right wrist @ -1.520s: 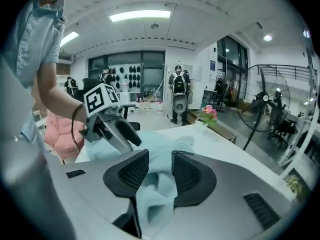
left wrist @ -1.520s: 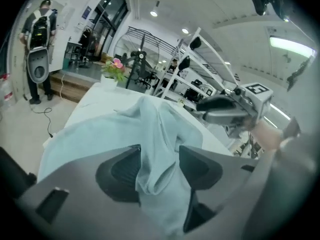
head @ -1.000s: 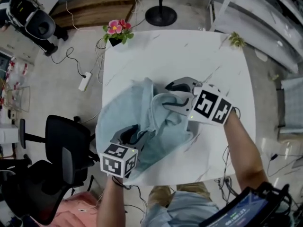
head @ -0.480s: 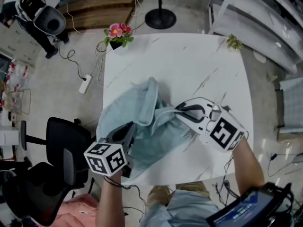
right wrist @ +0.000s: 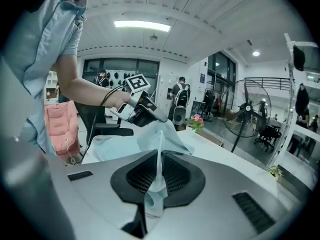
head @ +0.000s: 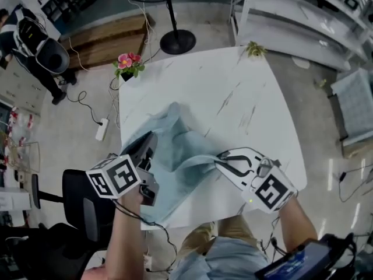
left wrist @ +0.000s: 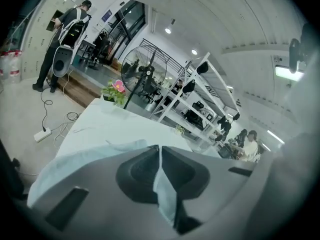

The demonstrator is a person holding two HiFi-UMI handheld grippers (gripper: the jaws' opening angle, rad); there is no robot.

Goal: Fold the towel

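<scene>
The left gripper pinches the soft light-blue cloth towel tight. The right gripper just clamped it too, holding edges up to fold.

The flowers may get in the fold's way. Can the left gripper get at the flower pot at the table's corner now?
Probably not yet: the left gripper is shut on the towel. Bare table lies between it and the flower pot, so it likely could after letting go.

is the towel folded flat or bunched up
Bunched: the towel lies rumpled on the table, pinched by the left gripper and right gripper.
</scene>
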